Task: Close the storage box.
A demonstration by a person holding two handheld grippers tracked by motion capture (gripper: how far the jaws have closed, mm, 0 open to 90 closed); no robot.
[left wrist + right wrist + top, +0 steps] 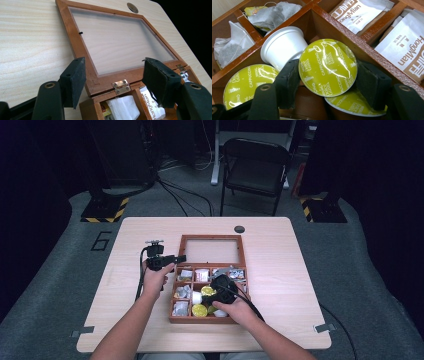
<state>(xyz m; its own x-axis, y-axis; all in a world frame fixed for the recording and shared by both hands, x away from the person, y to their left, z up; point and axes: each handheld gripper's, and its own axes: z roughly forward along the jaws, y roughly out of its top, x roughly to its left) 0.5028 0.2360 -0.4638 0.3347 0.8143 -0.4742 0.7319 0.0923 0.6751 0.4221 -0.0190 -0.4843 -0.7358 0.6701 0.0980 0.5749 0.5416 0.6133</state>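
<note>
Right gripper (325, 82) clamps capsule (327, 67), its body hidden; left gripper (115, 80) apart, empty.

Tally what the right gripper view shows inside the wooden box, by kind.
Round yellow-green foil-lidded capsules, lid up: 3
White plastic capsule lying on its side: 1
Grey paper tea bags: 2
White printed sachets: 2
Total: 8

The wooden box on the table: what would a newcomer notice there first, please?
The wooden box lies open at the table's middle, lid flat behind it. In the right gripper view, the right claw grips a yellow-green Cappuccino capsule above its compartments. The left claw hovers open by the hinge.
</note>
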